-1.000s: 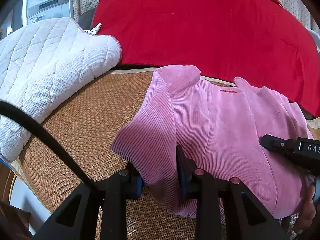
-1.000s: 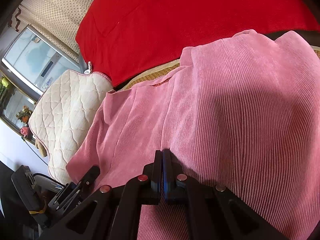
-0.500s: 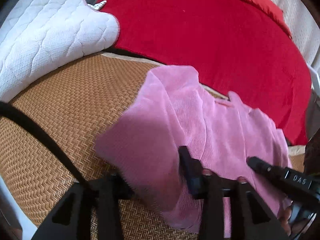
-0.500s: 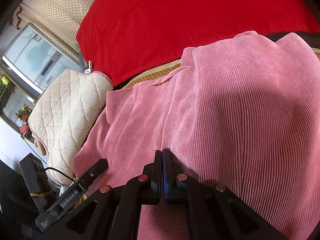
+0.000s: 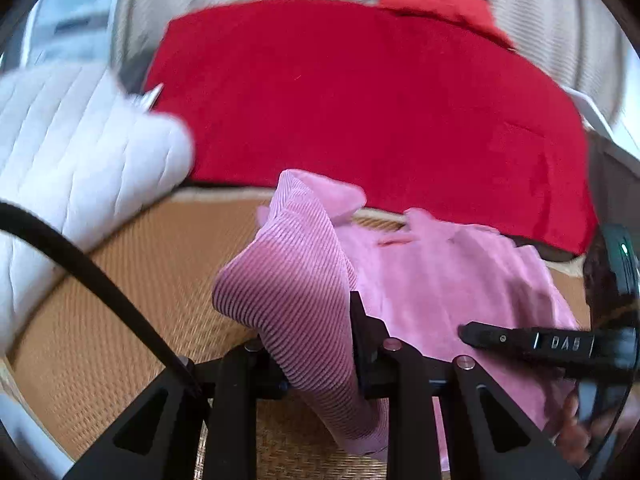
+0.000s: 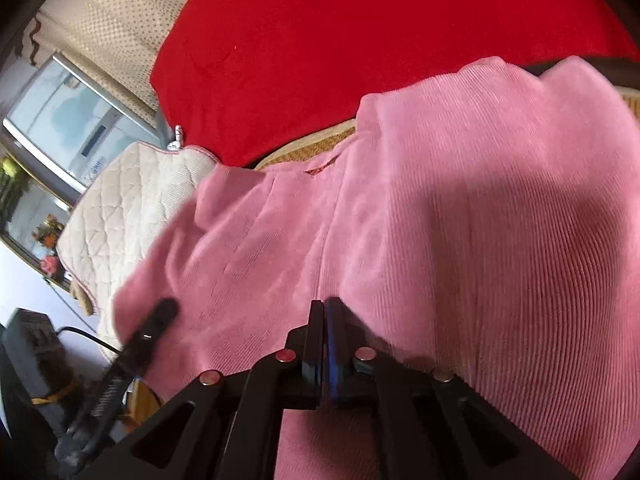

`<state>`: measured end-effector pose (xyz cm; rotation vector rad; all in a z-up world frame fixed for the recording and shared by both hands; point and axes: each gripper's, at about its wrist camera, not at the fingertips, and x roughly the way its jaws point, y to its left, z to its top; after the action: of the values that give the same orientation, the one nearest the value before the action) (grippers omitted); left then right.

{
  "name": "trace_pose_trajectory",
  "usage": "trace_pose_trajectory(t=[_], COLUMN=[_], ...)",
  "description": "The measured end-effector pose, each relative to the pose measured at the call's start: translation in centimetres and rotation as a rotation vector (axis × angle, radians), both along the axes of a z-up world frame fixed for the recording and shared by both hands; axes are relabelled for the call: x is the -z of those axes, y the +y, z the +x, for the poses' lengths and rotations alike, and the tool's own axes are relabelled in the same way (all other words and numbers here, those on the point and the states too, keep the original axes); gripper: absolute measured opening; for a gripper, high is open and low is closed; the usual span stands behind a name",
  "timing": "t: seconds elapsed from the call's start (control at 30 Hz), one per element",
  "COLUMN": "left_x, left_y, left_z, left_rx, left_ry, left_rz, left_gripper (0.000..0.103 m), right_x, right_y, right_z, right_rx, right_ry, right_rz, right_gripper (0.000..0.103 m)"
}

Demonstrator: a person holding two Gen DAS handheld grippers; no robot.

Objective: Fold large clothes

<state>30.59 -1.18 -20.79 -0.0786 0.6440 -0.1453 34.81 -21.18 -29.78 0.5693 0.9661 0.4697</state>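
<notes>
One pink garment (image 5: 440, 280) lies on one woven mat (image 5: 120, 300), beside its far edge. Left gripper (image 5: 316, 344), jaws closing, clamps one lifted fold; right gripper (image 6: 323, 320) has jaws together, resting on the cloth.

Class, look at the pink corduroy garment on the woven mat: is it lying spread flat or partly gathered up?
Partly gathered up. A bunched fold of the pink corduroy garment sits between the closing left gripper, raised off the woven mat.
</notes>
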Motion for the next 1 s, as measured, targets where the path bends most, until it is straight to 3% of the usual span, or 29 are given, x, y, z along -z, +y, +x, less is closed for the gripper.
trace_pose_trajectory(t=[0.1,0.2,0.3,0.43,0.53,0.6,0.63,0.67,0.7,0.73,0.77,0.87,1.0], left_x=[-2.7,-5.3,-6.8,-3.2,0.7,1.6,1.7,1.7,1.7,1.8,1.9,2.1,1.8], left_y=[-2.9,-7.1,-12.9,-20.8,-21.7,-21.1,-20.6,-20.3,-20.0,-19.4,-19.0,-18.0,-16.8], left_z=[-1.3,-3.0,-5.1,-6.0,-5.5,-6.4,-7.1,-7.5,-7.8,-8.1,-8.2,-8.4,-8.6], left_rx=[0.095,0.22,0.362,0.534,0.519,0.52,0.528,0.535,0.54,0.545,0.55,0.57,0.602], left_ry=[-0.065,-0.124,-0.163,-0.104,-0.005,-0.029,-0.054,-0.063,-0.068,-0.072,-0.074,-0.086,-0.106], left_rz=[0.069,0.132,0.227,0.332,0.31,0.31,0.31,0.305,0.295,0.281,0.273,0.244,0.207], left_gripper=[0.023,0.011,0.011,0.01,0.01,0.01,0.01,0.01,0.01,0.01,0.01,0.01,0.01], right_x=[-1.2,-2.2,-1.9,-0.6,0.5,0.9,0.8,0.7,0.6,0.5,0.3,-0.3,-0.2], right_y=[-3.4,-8.5,-13.3,-17.7,-18.7,-18.5,-18.2,-17.7,-17.0,-16.6,-16.5,-15.4,-12.9], right_z=[-0.9,-2.1,-3.1,-3.8,-3.5,-3.1,-2.8,-2.5,-2.0,-1.7,-1.3,-0.5,1.4], right_rx=[0.029,0.126,0.196,0.213,0.171,0.15,0.136,0.125,0.109,0.1,0.1,0.083,0.059], right_ry=[0.009,-0.035,-0.03,0.002,0.067,0.071,0.079,0.093,0.098,0.09,0.081,0.059,0.071], right_rz=[0.134,0.176,0.265,0.421,0.514,0.573,0.567,0.545,0.529,0.536,0.54,0.529,0.44], right_gripper=[0.008,0.009,0.009,0.009,0.01,0.012,0.015,0.033,0.068,0.084,0.091,0.091,0.091])
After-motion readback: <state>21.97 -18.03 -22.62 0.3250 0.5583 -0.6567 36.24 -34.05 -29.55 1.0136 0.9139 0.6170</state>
